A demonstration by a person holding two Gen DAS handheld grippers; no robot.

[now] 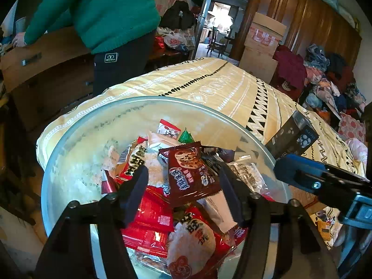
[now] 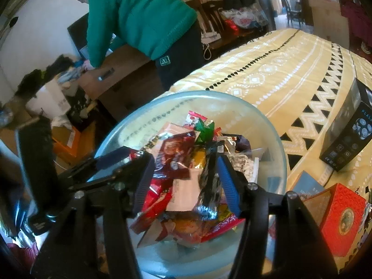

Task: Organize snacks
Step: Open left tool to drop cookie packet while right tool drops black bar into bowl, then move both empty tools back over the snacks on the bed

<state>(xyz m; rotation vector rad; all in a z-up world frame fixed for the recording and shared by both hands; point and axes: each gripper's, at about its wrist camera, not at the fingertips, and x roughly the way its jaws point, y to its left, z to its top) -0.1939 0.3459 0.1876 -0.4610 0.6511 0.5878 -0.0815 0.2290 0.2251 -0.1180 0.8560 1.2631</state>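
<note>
Two grippers hang over a glass bowl [image 1: 69, 139] heaped with snacks, the bowl standing on a bed under a yellow patterned cover [image 1: 220, 88]. The left gripper [image 1: 183, 181] has its jaws apart, and a brown cookie packet [image 1: 190, 172] sits between the black fingers [image 1: 137, 186]; whether the pads touch it cannot be told. Around it lie red rice-cracker packs [image 1: 148, 227], a small green candy [image 1: 186, 137] and a clear bag of white bits [image 1: 246, 174]. In the right wrist view, the right gripper [image 2: 186, 174] is likewise parted, with a silvery dark wrapper [image 2: 209, 186] lying against its blue finger [image 2: 229, 186] on top of the pile; no firm pinch shows. The other gripper's blue tip enters each view from the side. A black box [image 2: 348, 130] rests on the cover to the right of the bowl, and a red box [image 2: 341, 214] lies nearer the camera. Behind the bed a person in a green jacket [image 1: 104, 9] bends over a wooden dresser [image 1: 46, 69].
</note>
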